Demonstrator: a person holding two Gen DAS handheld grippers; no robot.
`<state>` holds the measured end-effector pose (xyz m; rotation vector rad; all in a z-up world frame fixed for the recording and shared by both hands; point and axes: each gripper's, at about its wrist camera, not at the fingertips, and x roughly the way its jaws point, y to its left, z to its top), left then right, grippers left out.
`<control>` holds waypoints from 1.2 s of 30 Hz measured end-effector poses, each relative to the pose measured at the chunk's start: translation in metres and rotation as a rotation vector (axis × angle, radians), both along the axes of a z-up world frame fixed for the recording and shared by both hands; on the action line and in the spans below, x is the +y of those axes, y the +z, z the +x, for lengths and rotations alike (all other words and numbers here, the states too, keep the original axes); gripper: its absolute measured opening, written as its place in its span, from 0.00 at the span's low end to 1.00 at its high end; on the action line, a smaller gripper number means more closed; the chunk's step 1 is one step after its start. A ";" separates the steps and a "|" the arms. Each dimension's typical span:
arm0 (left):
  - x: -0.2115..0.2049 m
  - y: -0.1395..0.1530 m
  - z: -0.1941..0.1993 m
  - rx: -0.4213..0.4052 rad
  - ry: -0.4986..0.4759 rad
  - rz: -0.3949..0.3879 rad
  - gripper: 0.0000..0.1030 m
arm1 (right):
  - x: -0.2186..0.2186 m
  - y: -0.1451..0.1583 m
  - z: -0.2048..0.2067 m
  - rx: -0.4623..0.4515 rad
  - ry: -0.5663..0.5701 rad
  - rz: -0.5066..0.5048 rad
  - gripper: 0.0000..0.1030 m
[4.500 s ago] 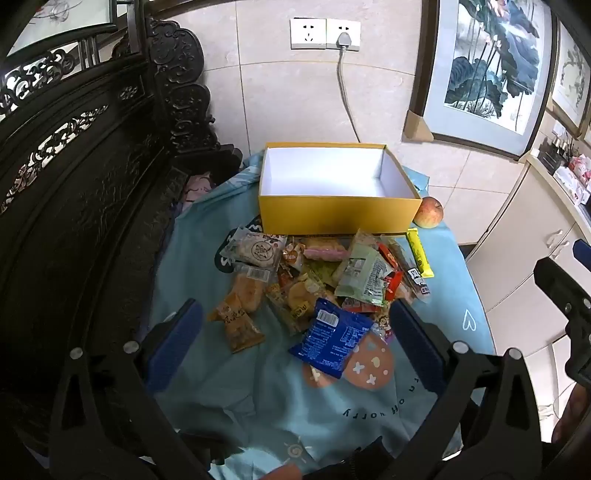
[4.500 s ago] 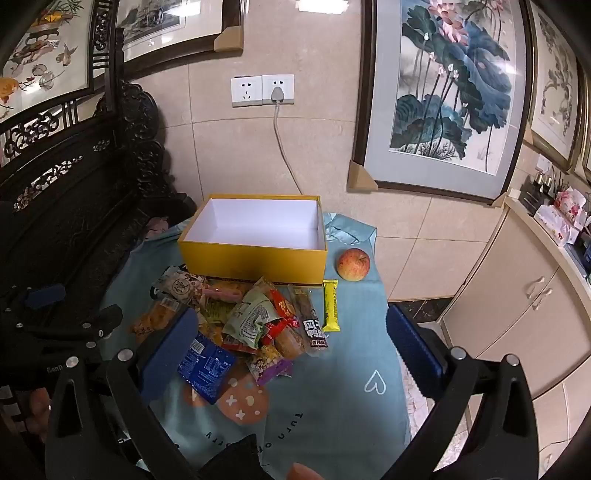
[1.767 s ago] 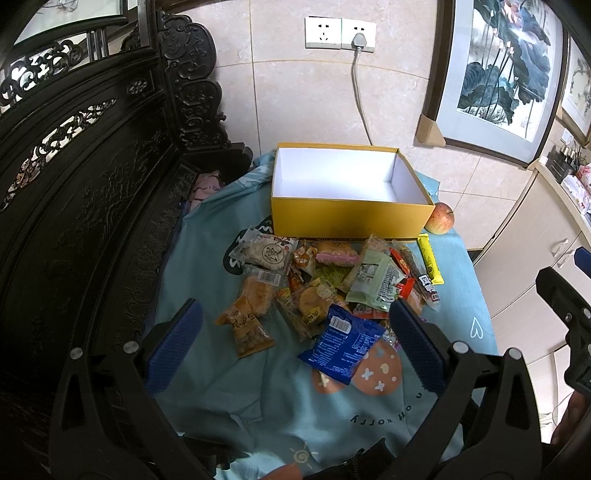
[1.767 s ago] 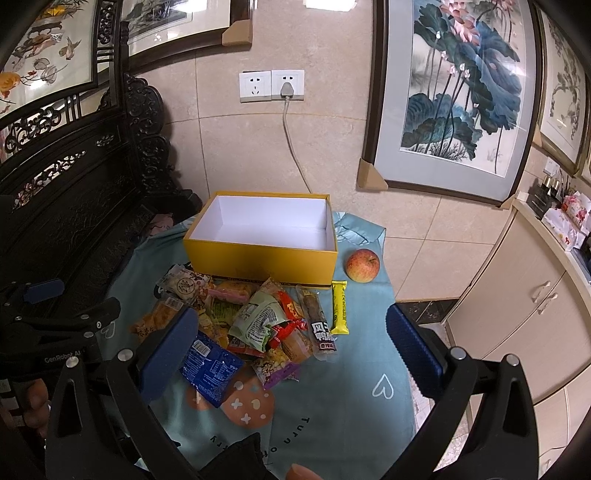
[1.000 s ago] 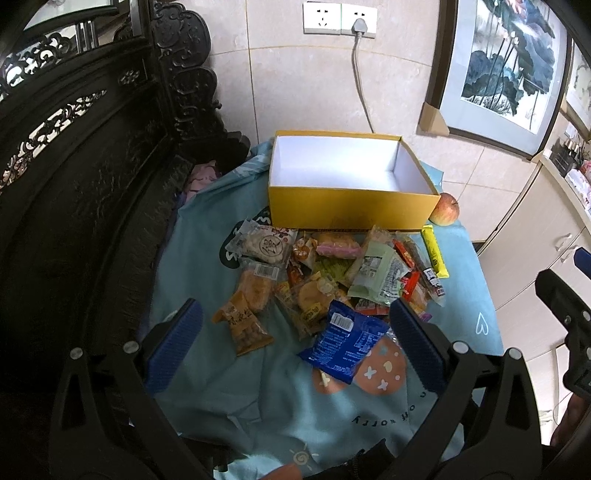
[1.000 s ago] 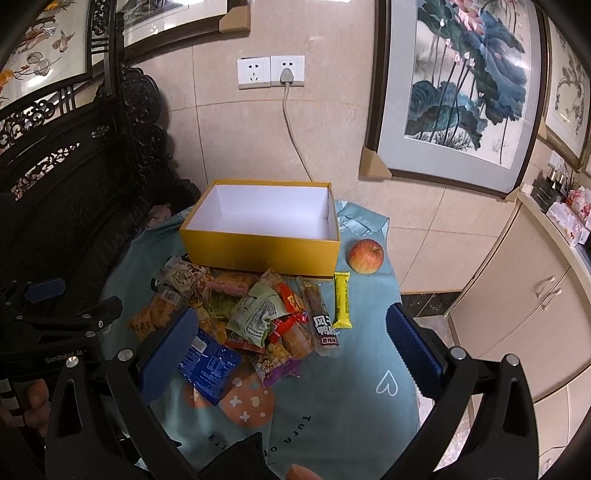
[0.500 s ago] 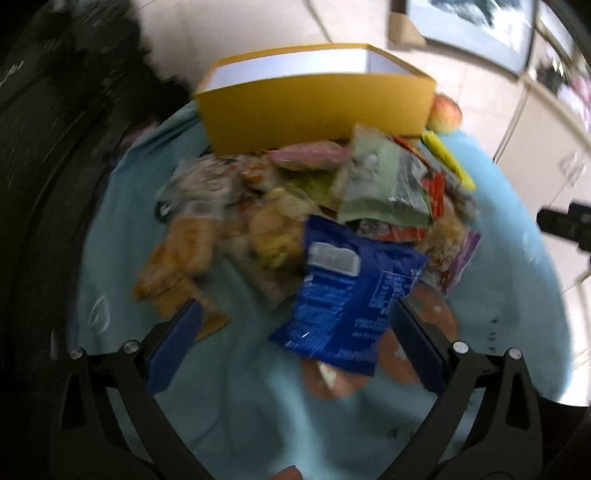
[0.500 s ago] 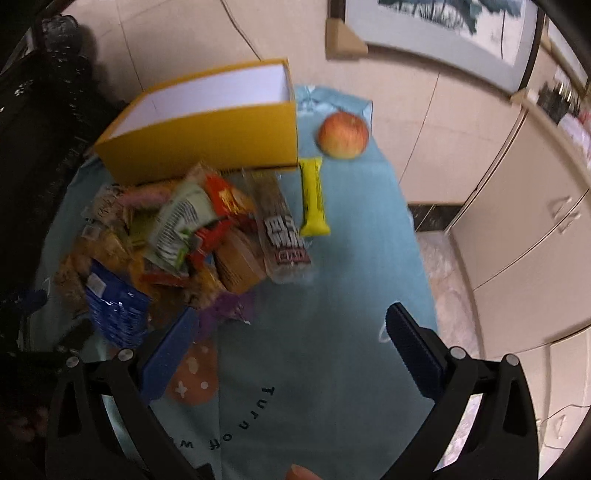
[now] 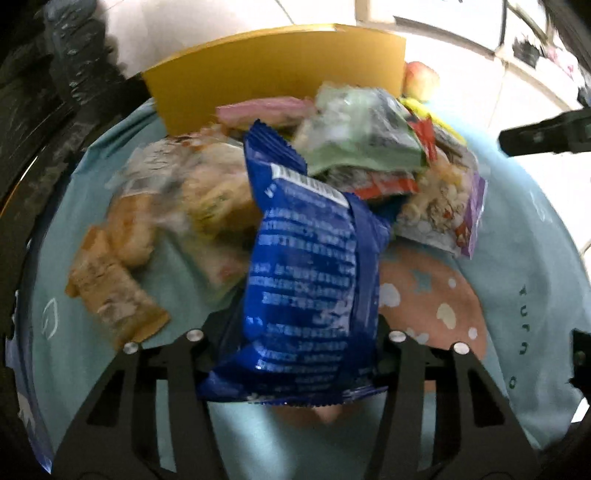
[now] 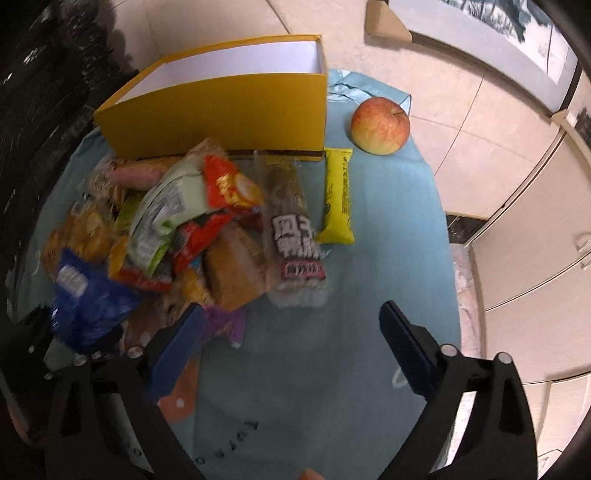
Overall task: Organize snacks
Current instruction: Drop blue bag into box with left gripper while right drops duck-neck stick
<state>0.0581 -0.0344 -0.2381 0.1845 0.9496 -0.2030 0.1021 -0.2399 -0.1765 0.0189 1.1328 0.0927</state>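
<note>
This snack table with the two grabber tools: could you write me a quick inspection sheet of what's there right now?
Surface: pale blue tablecloth with printed figures and lettering.
Job's things: open yellow box, white inside, no snacks seen in the visible part; heap of snack packets in front of it; yellow bar beside the heap.
Clutter: apple right of the box.
Grippers: left gripper jaws closing, blue packet between them; right gripper jaws closing over bare cloth, nothing between them.
Cables: nothing seen.
Surroundings: dark carved furniture, tiled wall, framed picture, pale cabinets.
</note>
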 end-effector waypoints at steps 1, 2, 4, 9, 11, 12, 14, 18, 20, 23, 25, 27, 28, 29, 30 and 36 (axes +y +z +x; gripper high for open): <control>0.006 0.006 0.000 -0.009 0.018 -0.021 0.51 | 0.000 -0.002 0.009 0.004 0.008 0.005 0.82; 0.011 0.011 -0.002 -0.020 0.035 -0.032 0.50 | 0.002 -0.005 0.019 0.008 0.018 0.002 0.80; 0.021 0.019 -0.002 -0.031 0.059 -0.042 0.50 | 0.004 -0.014 0.034 0.023 0.028 0.002 0.69; 0.047 0.028 -0.003 -0.010 0.132 -0.068 0.50 | 0.021 -0.045 0.062 0.097 0.046 -0.012 0.54; 0.053 0.029 -0.008 0.000 0.157 -0.089 0.50 | 0.030 -0.049 0.065 0.074 0.089 -0.053 0.47; 0.054 0.031 -0.009 0.002 0.165 -0.091 0.50 | 0.032 -0.050 0.066 0.084 0.102 -0.081 0.34; 0.059 0.035 -0.010 0.000 0.180 -0.092 0.50 | 0.032 -0.047 0.065 0.096 0.119 -0.090 0.28; 0.062 0.047 -0.013 -0.014 0.195 -0.125 0.51 | 0.011 -0.035 0.049 0.115 0.104 0.030 0.20; 0.064 0.058 -0.014 -0.036 0.196 -0.154 0.51 | -0.004 -0.026 0.038 0.114 0.089 0.154 0.20; 0.067 0.072 -0.013 -0.066 0.188 -0.180 0.51 | -0.020 -0.008 0.018 0.094 0.076 0.217 0.20; 0.068 0.081 -0.013 -0.078 0.186 -0.193 0.51 | -0.028 0.007 0.006 0.082 0.066 0.249 0.20; 0.070 0.089 -0.013 -0.089 0.186 -0.205 0.51 | -0.023 0.020 -0.002 0.061 0.069 0.261 0.20; 0.070 0.092 -0.013 -0.095 0.185 -0.209 0.51 | -0.024 0.028 -0.005 0.046 0.072 0.269 0.20; 0.071 0.096 -0.013 -0.105 0.182 -0.214 0.51 | -0.025 0.037 -0.008 0.027 0.078 0.274 0.20; 0.072 0.100 -0.013 -0.111 0.180 -0.219 0.51 | -0.026 0.045 -0.008 0.011 0.082 0.280 0.20; 0.065 0.135 0.004 -0.169 0.146 -0.240 0.51 | -0.015 0.102 0.008 -0.094 0.122 0.309 0.20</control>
